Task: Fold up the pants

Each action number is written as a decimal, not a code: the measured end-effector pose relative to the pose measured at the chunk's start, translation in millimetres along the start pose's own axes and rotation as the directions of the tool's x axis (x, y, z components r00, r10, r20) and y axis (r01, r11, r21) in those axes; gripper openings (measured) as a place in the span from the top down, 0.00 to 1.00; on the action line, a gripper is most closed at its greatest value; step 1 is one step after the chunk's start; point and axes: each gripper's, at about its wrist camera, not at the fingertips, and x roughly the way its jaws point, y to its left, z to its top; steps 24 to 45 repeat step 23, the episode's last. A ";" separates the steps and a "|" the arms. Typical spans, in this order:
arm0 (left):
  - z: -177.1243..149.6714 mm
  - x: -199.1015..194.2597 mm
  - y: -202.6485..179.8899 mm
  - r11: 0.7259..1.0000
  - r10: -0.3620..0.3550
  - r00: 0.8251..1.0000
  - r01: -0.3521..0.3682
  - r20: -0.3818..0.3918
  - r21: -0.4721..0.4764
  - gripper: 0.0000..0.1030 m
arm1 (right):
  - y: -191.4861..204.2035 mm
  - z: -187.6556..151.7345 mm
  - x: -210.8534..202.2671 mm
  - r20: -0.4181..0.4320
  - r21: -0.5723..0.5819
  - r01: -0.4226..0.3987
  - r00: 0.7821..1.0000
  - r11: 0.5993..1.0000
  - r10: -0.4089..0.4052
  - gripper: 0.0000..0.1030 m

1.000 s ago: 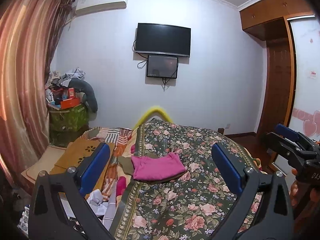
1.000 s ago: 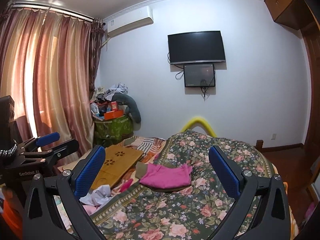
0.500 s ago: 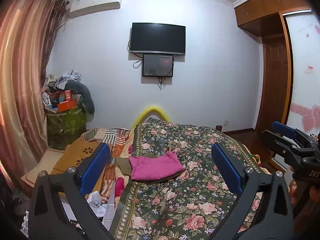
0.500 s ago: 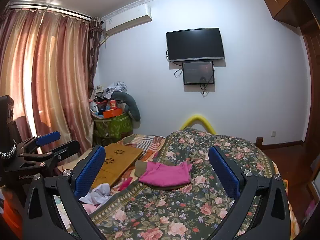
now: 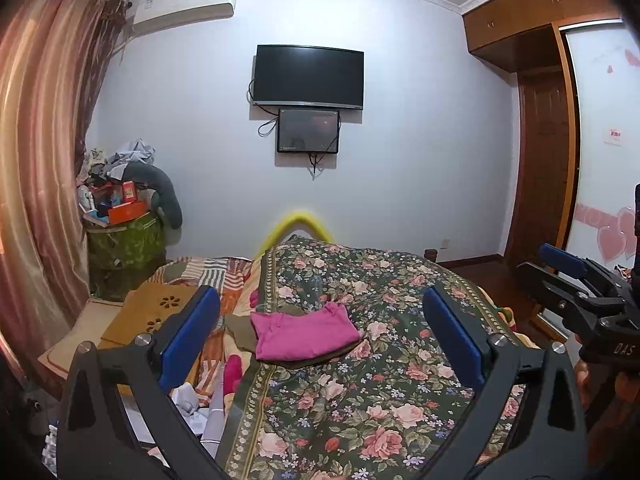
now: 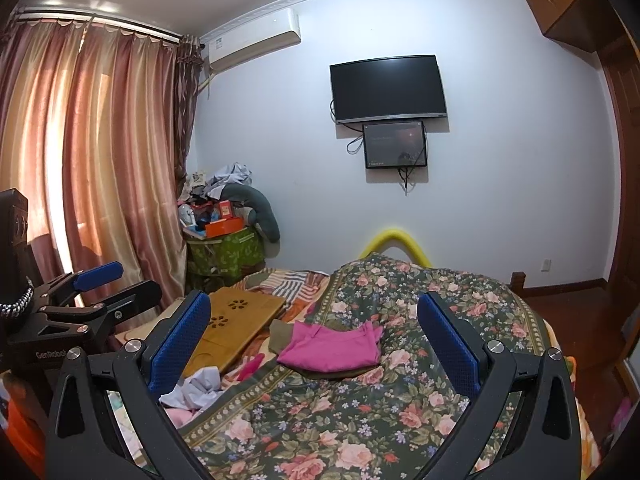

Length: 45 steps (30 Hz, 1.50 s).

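Note:
A folded pink garment (image 5: 306, 333) lies on an olive folded one on the floral bedspread (image 5: 360, 392), mid-bed; it also shows in the right wrist view (image 6: 334, 347). My left gripper (image 5: 320, 332) is open and empty, held well above and short of the garments. My right gripper (image 6: 314, 330) is open and empty, also short of them. Each gripper shows at the edge of the other's view: the right gripper (image 5: 576, 284) and the left gripper (image 6: 104, 288).
A wooden lap tray (image 6: 236, 320) and crumpled clothes (image 6: 196, 390) lie on the bed's left side. A cluttered green box (image 6: 226, 250) stands by the curtains (image 6: 80, 168). A TV (image 5: 309, 77) hangs on the far wall. A wardrobe (image 5: 560, 120) stands right.
Both grippers have drifted slightly; the views shifted a little, with the room sliding left in the left wrist view. Both stay open. The garments have not moved.

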 end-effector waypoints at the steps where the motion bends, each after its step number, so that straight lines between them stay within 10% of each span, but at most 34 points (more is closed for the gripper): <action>1: 0.0 -0.1 -0.7 1.000 -0.003 1.000 0.003 0.001 -0.001 0.00 | 0.0 0.0 0.0 0.000 0.001 0.001 1.000 1.000 -0.001 0.00; 45: -3.4 3.7 -5.6 1.000 -0.016 1.000 0.017 -0.013 0.018 0.00 | -1.3 -1.2 -0.2 -0.004 0.002 0.003 1.000 1.000 -0.003 0.00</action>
